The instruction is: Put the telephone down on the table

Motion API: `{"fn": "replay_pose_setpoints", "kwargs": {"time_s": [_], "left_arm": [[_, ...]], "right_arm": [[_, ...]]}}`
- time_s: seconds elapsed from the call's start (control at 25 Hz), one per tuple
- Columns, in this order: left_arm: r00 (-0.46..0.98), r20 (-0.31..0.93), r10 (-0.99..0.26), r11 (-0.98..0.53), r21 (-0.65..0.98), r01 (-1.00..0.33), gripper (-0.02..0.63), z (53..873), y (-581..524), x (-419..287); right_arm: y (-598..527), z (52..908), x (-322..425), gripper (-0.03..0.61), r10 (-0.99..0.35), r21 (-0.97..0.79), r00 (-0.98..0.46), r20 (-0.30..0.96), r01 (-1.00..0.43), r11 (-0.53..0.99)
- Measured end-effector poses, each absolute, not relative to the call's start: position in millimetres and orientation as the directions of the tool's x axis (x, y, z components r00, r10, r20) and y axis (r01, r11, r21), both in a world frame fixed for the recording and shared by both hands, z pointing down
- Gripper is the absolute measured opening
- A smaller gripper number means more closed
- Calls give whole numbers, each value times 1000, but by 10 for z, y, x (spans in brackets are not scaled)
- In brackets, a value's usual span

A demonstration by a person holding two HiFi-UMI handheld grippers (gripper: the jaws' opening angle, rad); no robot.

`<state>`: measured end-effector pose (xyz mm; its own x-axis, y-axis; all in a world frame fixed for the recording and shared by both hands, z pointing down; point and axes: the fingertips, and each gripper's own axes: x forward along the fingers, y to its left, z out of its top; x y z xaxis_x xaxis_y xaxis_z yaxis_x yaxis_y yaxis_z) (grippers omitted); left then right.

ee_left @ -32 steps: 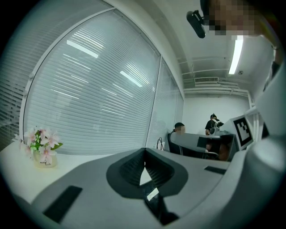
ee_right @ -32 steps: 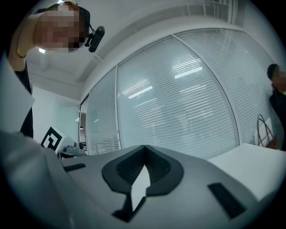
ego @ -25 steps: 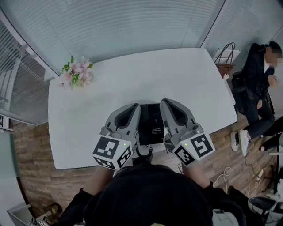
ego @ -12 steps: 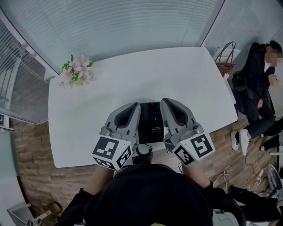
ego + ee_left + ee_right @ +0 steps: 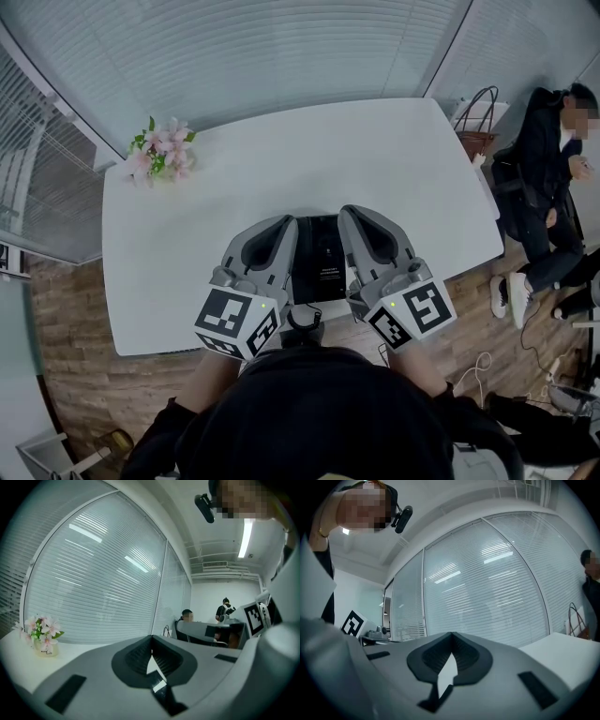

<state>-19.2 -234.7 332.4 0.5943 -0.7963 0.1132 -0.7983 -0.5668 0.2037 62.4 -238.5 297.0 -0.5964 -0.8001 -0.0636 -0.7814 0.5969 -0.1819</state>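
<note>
free: table [image 5: 375, 169] centre | obstacle: flowers [image 5: 161, 150], seemingly far-left corner

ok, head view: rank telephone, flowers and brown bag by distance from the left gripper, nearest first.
1. Telephone: right beside the left gripper, at the near edge of the table.
2. Flowers: on the table's far-left corner.
3. Brown bag: off the table, past its far-right corner.

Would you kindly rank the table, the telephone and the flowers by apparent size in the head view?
1. table, by far the largest.
2. telephone and flowers look about alike; the telephone is nearer and partly hidden, so unranked.
</note>
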Motion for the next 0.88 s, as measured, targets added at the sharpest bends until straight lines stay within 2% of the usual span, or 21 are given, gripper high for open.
{"fn": "replay_pose_setpoints", "kwargs": {"time_s": [0.4, 0.56, 0.88], "left_arm": [[591, 108, -799, -565, 198, -801, 14, 3282, -2342, -177], [591, 104, -800, -566, 192, -801, 14, 3269, -2323, -160], [589, 106, -801, -566, 189, -803, 14, 3283, -2295, -167]], "right_arm": [[-2380, 2941, 636, 5, -799, -171, -598, -65, -782, 600], [-2360, 2887, 695, 5, -801, -209, -588, -109, -775, 597], [-2327, 2888, 693, 3, -810, -161, -578, -98, -794, 586]]}}
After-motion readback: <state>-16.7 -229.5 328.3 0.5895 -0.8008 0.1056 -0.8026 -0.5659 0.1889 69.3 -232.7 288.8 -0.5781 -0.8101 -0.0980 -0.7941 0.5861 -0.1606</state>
